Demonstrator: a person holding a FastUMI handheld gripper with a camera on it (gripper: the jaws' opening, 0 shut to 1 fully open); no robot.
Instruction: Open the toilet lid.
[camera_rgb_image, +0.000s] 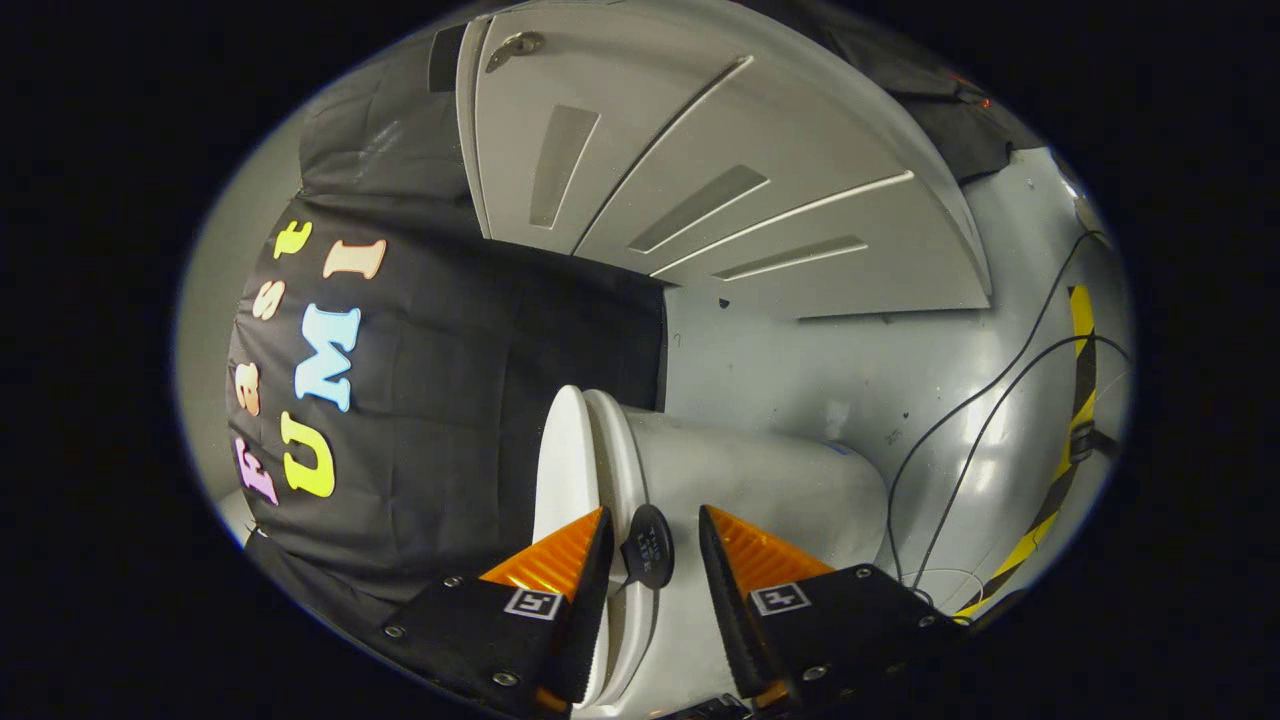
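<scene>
Toilet lid (562, 470) shows edge-on as a white slab just ahead of the gripper (655, 545), lying flat against the seat rim (612, 470), with the pale grey toilet bowl (770, 490) spreading out on its far side. The whole scene appears rolled sideways in this view. Both fingers stand apart with a clear gap between them: one finger (560, 560) sits over the lid's outer face, while the other (755, 555) lies over the bowl's body. Whether either finger touches the porcelain cannot be told. In the gap between them sits a small dark round tab (648, 545) fixed at the lid's edge; neither finger presses on it.

Behind the lid hangs the black cloth wall (450, 400). Beyond the bowl runs a grey floor (800, 360), and on it two thin black cables (985, 400) curve past a yellow-and-black striped tape line (1075, 420). Farther off stands a grey panelled door (720, 180) with a metal handle (515, 45).
</scene>
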